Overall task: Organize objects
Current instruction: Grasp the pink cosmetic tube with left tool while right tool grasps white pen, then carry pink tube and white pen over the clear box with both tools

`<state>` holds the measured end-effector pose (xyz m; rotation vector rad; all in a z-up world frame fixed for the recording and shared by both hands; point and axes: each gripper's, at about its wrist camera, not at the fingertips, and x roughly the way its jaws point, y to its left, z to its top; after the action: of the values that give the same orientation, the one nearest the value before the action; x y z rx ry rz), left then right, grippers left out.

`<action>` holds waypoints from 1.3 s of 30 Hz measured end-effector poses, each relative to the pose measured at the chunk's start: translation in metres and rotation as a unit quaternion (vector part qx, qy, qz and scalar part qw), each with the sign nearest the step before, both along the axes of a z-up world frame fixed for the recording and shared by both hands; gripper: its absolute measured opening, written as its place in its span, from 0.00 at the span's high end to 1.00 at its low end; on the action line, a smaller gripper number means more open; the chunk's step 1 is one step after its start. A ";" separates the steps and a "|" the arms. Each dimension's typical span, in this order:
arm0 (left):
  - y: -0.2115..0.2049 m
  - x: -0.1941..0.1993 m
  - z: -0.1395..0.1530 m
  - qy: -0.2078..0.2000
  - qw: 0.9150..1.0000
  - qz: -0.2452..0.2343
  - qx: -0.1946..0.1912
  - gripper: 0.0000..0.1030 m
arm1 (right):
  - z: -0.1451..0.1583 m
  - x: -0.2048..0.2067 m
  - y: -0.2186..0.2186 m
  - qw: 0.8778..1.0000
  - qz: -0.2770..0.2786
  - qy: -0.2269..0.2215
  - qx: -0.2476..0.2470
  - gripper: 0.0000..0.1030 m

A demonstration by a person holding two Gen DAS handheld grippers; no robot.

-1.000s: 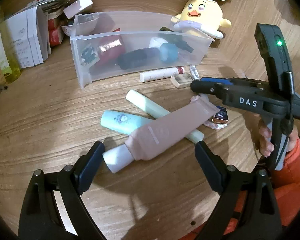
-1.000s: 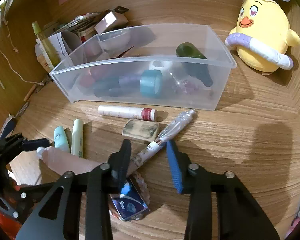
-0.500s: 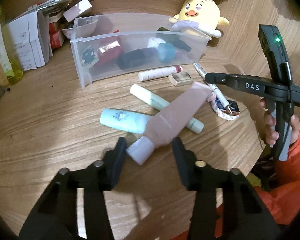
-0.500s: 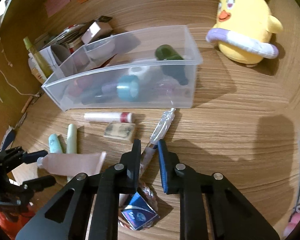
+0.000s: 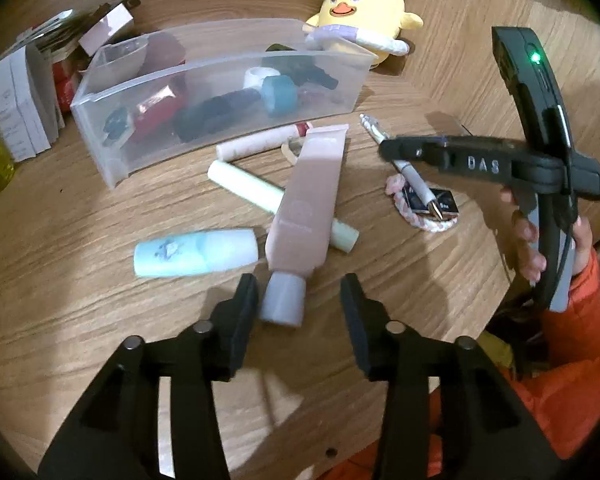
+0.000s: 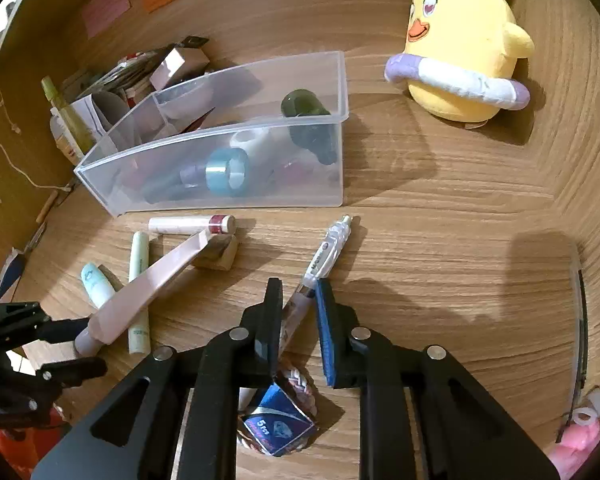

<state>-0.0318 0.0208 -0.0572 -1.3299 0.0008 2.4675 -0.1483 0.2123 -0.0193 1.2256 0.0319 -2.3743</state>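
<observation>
Our left gripper (image 5: 300,300) has spread its jaws again around the pink tube's (image 5: 310,204) cap, so that grasp is undone; the tube lies across a pale green stick (image 5: 276,198), short of the clear bin (image 5: 220,108).

Our right gripper (image 6: 298,300), slightly reopened, straddles the pen (image 6: 320,264) without pinching; a blue packet (image 6: 276,424) crowds beneath.

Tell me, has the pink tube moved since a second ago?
Yes. The pink tube has swung round; its flat end now points toward the clear bin.
</observation>
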 end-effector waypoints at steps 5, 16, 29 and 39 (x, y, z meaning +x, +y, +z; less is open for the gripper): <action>0.008 -0.009 -0.001 0.009 1.000 0.001 -0.010 0.56 | -0.005 0.003 -0.007 1.000 0.009 0.000 0.003 0.71; 0.015 -0.015 -0.001 0.029 0.999 0.012 -0.010 0.68 | -0.006 0.008 -0.014 1.000 0.010 0.012 0.013 0.90; 0.000 -0.001 0.030 0.072 0.996 0.042 0.011 0.68 | 0.016 0.025 -0.004 0.999 -0.003 0.038 -0.023 0.90; -0.011 -0.006 0.056 0.112 0.991 0.070 0.038 0.68 | 0.051 0.040 0.007 0.995 -0.006 0.083 -0.049 0.90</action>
<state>-0.0381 0.0100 -0.0008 -1.0493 -0.1351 2.6930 -0.1086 0.2189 0.0321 0.9835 -0.0385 -2.4522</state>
